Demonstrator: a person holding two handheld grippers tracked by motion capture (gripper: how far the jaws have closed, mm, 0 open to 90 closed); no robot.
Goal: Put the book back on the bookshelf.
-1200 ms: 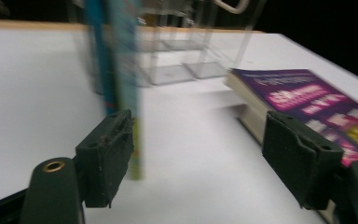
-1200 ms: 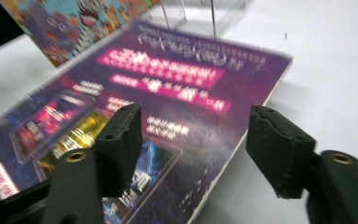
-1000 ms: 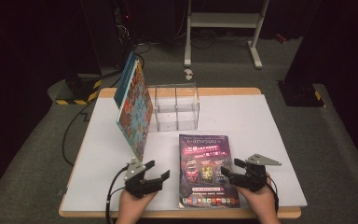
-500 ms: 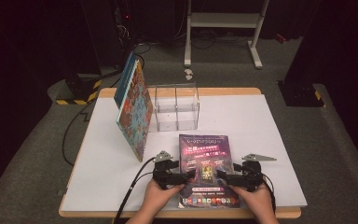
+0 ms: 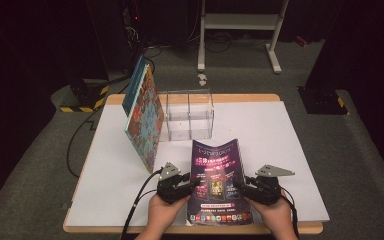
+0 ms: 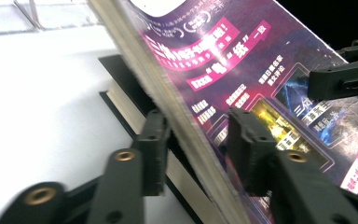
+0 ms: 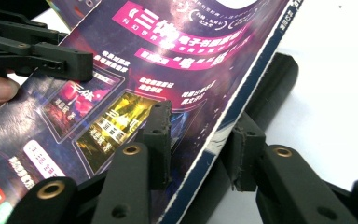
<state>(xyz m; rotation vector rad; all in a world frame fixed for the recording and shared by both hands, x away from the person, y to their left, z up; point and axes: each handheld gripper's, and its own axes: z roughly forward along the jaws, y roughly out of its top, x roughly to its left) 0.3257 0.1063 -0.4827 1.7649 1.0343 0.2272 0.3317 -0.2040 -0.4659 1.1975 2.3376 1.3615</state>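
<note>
A purple magazine lies near the front edge of the white table, between the person's two hands, with its far end curling up off the surface. The left gripper grips the magazine's left edge and the right gripper grips its right edge, each held in a hand that comes in from the bottom of the high view. In the left gripper view, the left gripper has just been closing, and its two black jaws now straddle the thick page edge of the magazine, one pad under the pages and one on the printed cover, pinching it. In the right gripper view, the right gripper has also just been closing; one jaw presses on the cover of the magazine and the other sits under its white-trimmed edge, so the jaws are clamped on it. The other gripper's jaw shows at the far side of the cover in each of these views. Behind the magazine, a clear plastic box with a divider stands on the table, and a large book with a colourful patterned cover leans upright, touching the box's left side.
</note>
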